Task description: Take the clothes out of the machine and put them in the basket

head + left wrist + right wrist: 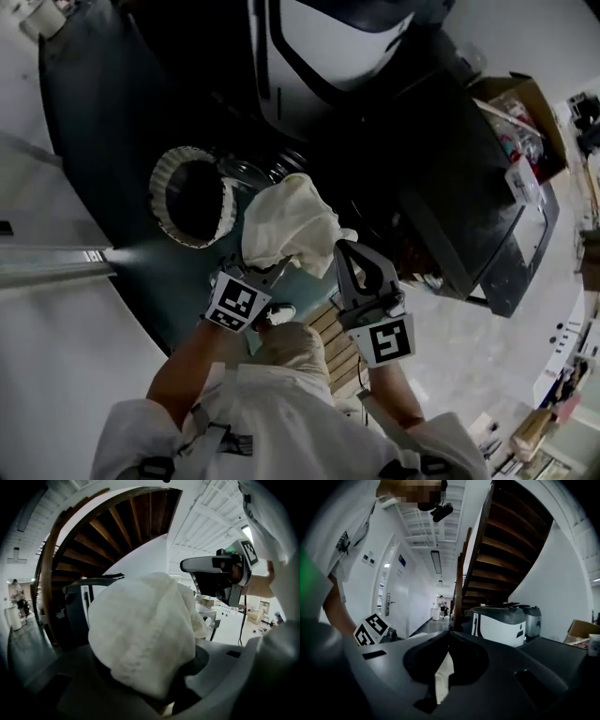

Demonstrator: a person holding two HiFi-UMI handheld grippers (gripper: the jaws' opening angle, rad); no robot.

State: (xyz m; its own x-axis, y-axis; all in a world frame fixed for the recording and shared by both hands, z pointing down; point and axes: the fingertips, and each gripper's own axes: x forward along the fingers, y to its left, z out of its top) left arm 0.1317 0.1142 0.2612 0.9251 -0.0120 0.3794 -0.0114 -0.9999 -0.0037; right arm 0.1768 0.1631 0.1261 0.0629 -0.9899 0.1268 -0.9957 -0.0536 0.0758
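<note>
Head view: a round basket (157, 192) with a pleated white rim and a dark inside stands on the dark floor near the white-fronted machine (328, 42). The cream cloth (286, 225) is bunched between the two tools, outside both basket and machine.

Left gripper view: the left tool (154, 695) clamps the soft, crumpled cloth, which blocks much of the view.

Right gripper view: the right tool (449, 637) is pressed together on a thin strip of the cloth.
</note>
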